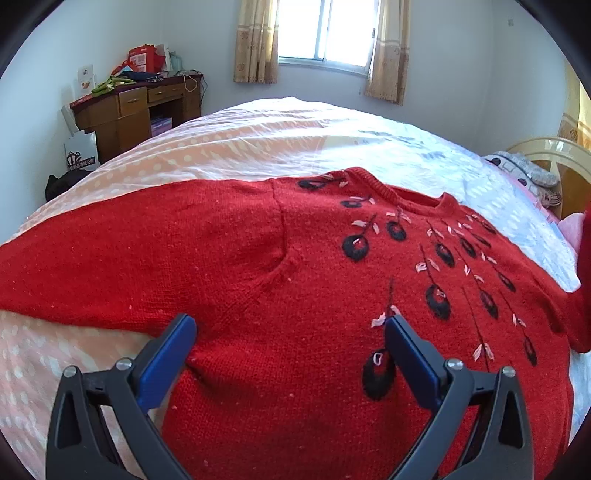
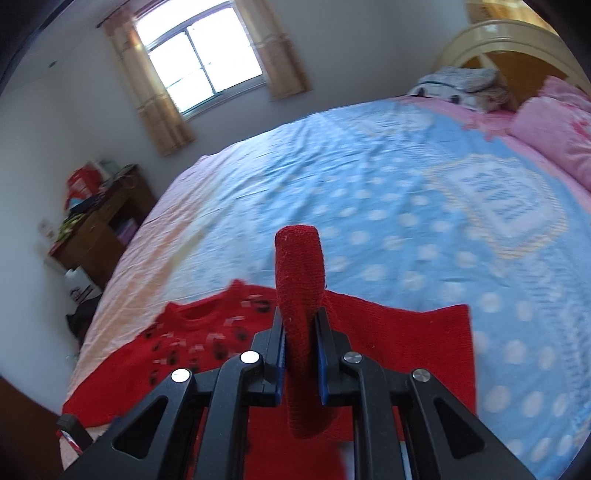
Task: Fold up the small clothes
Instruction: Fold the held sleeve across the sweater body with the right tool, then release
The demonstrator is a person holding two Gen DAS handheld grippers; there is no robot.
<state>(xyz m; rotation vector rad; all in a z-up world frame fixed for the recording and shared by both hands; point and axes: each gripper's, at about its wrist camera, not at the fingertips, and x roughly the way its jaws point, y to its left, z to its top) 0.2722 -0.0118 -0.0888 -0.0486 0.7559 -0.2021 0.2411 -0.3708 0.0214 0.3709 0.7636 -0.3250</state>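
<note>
1. The left gripper (image 1: 290, 325) is held spread above the red sweater (image 1: 295, 258).
2. A fold of sweater is pinched by the right gripper (image 2: 300, 317).
3. The sweater is laid on the bed (image 2: 369, 184), near a window (image 1: 325, 29) and desk (image 1: 122, 107).

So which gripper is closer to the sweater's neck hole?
Left, I think. The left gripper hovers open over the sweater, below the neck hole. The right gripper pinches a sleeve, off to its side.

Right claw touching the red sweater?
Touching. The right wrist view shows the right claw with both pads pressed on a bunched fold of the red sweater.
</note>
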